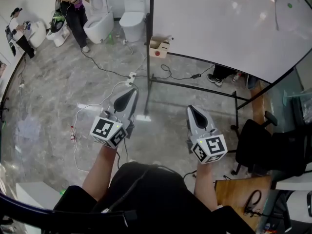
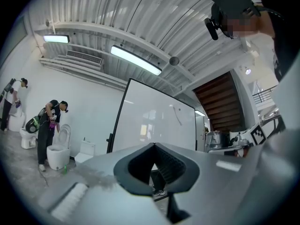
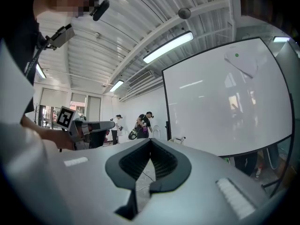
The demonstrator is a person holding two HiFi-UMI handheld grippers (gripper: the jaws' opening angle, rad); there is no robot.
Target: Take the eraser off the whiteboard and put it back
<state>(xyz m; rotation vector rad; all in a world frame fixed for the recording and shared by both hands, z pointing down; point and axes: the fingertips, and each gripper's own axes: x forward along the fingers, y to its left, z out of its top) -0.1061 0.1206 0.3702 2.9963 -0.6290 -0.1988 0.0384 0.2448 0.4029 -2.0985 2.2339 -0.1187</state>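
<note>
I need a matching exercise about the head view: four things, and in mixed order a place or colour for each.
1 whiteboard
2 cardboard box
3 office chair
4 toilet

A black, at the right
B against the far wall
C on the floor beside the black post
D fills the upper right

Pairs: 1-D, 2-C, 3-A, 4-B

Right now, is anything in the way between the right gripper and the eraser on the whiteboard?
Nothing visible is. The right gripper, jaws shut and empty, faces the whiteboard across the floor. The eraser sits high on the board with only air before it.
</note>
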